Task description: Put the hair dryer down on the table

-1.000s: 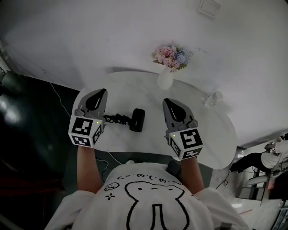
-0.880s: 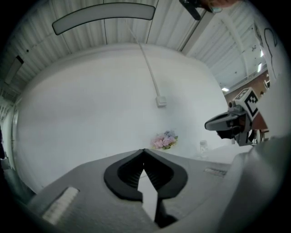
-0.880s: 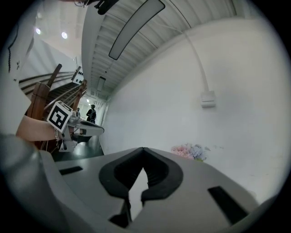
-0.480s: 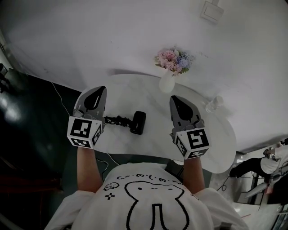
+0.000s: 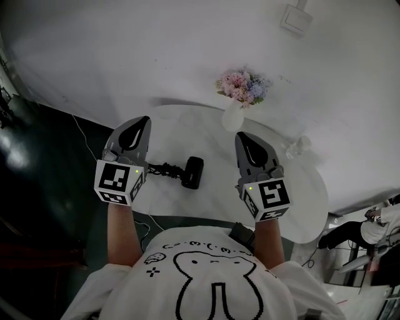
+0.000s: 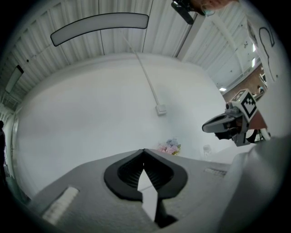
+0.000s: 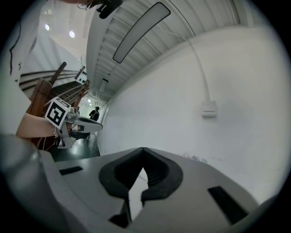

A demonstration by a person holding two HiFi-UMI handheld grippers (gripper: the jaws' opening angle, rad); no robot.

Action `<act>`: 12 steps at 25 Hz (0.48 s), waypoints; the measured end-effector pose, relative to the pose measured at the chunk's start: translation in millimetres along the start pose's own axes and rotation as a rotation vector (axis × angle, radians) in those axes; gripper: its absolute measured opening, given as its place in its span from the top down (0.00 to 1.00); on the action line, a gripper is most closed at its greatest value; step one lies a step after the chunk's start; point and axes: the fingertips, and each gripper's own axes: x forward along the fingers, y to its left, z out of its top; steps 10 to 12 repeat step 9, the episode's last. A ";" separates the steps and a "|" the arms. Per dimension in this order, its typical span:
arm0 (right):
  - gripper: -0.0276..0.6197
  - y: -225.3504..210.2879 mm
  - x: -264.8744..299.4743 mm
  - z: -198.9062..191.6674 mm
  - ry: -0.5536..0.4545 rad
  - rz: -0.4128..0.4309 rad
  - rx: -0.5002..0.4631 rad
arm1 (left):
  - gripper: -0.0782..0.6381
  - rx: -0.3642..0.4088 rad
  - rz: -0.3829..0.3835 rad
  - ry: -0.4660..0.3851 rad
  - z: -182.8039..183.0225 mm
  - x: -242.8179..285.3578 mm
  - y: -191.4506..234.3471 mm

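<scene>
The black hair dryer (image 5: 192, 172) lies on the round white table (image 5: 206, 131), and its coiled cord (image 5: 164, 169) trails left. Nothing holds it. My left gripper (image 5: 142, 120) hovers to its left, above the cord, jaws shut and empty. My right gripper (image 5: 240, 135) hovers to its right, also shut and empty. In the left gripper view the pads meet at the tip (image 6: 144, 151) with the wall behind them, and the right gripper (image 6: 227, 124) shows at the right. The right gripper view shows its own closed tip (image 7: 143, 149) and the left gripper (image 7: 77, 124) at the left.
A white vase (image 5: 232, 115) of pink and blue flowers (image 5: 242, 85) stands at the table's far side. A clear glass (image 5: 298, 147) sits near the right rim. Behind is a white wall with a switch box (image 5: 294, 19). Dark floor lies to the left.
The right gripper has drifted slightly to the right. The hair dryer lies where it was, and the left gripper has barely moved.
</scene>
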 end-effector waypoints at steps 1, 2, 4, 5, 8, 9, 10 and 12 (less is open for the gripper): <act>0.96 -0.9 -0.1 0.2 -0.001 -0.003 -0.001 | 0.87 0.003 -0.002 -0.003 0.8 0.8 -0.3; 0.96 -1.9 -0.3 0.1 -0.002 -0.007 -0.001 | 0.87 0.006 -0.004 -0.005 1.4 1.5 -0.5; 0.96 -3.4 -1.0 -0.6 -0.001 -0.013 0.001 | 0.86 0.007 -0.008 -0.008 2.0 2.5 -1.2; 0.96 -3.7 -1.5 -1.3 -0.001 -0.016 0.002 | 0.86 0.007 -0.011 -0.008 2.0 2.7 -1.9; 0.96 -4.3 -2.4 -2.5 0.003 -0.018 0.006 | 0.86 0.008 -0.021 -0.008 2.3 3.4 -4.3; 0.96 -4.5 -2.6 -2.6 0.004 -0.019 0.006 | 0.86 0.009 -0.025 -0.008 2.6 3.7 -5.1; 0.96 -4.5 -2.6 -2.6 0.004 -0.019 0.006 | 0.86 0.009 -0.025 -0.008 2.6 3.7 -5.1; 0.96 -4.5 -2.6 -2.6 0.004 -0.019 0.006 | 0.86 0.009 -0.025 -0.008 2.6 3.7 -5.1</act>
